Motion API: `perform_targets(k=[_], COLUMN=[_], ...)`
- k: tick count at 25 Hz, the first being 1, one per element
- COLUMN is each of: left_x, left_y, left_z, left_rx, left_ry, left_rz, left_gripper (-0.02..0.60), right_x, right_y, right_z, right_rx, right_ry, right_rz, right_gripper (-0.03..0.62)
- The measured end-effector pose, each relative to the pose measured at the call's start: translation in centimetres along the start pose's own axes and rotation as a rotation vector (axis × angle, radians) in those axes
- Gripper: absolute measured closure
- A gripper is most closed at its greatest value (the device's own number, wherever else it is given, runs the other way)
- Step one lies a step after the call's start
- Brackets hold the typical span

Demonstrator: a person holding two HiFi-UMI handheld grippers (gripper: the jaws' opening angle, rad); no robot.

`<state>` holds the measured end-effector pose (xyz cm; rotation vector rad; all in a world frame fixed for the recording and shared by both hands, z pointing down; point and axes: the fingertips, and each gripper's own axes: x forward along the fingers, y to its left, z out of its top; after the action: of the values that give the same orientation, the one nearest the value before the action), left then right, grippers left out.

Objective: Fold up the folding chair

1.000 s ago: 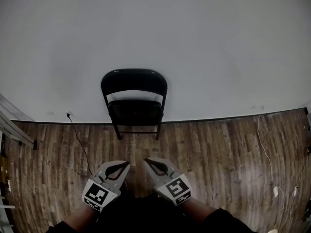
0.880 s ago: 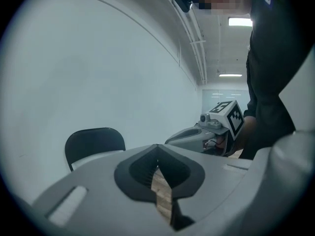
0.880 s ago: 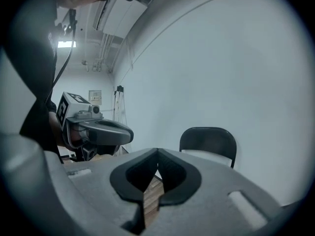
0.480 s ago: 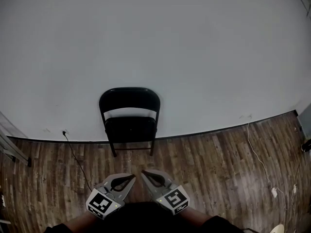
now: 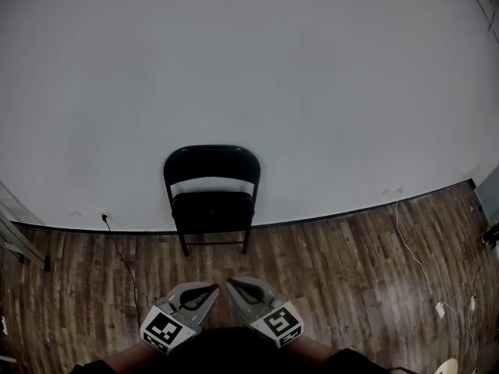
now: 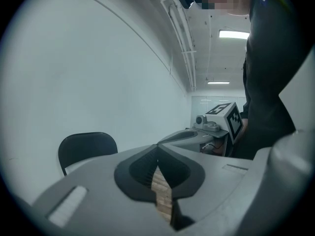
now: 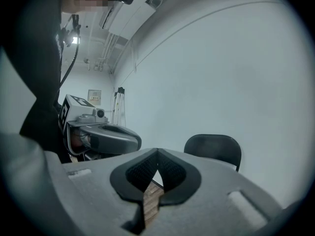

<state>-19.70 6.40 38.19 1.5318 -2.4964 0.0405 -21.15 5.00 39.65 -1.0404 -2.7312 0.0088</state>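
Left gripper (image 5: 212, 288), right gripper (image 5: 231, 283) closed, empty, well short of folding chair (image 5: 212, 197), apparently fully open. Close in, open jaws, lift seat (image 5: 213, 211) near edge.

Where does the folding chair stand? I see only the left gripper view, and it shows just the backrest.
Observer: The folding chair stands unfolded on the wood floor, close to the wall, well ahead of the left hand-held gripper.
Operator: Is the right hand-held gripper holding something?
Observer: No, the right hand-held gripper is shut and empty.
Operator: What lies on the floor nearby?
Observer: A dark cable runs from the wall across the floor, left of the chair.
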Motion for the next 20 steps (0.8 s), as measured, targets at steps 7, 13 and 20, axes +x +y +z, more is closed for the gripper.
perform_targets(k=[7,13,20], left_x=[-0.5,-0.9,-1.2], left_y=[-0.3,-0.7,-0.7], left_z=[-0.4,-0.3,-0.7], left_rx=[-0.009,0.005,-0.007], left_ry=[-0.004,0.001,-0.004], left_rz=[0.002,0.001,0.014], left_gripper=[0.580,0.580,0.580], right_x=[-0.1,-0.5,-0.4], right_y=[0.6,1.0,1.4], right_z=[-0.2,-0.3,-0.6], right_rx=[0.001,0.000,-0.005], right_ry=[0.009,0.015,0.023], right_rz=[0.003,0.004,0.013], right_gripper=[0.592,0.592,0.592])
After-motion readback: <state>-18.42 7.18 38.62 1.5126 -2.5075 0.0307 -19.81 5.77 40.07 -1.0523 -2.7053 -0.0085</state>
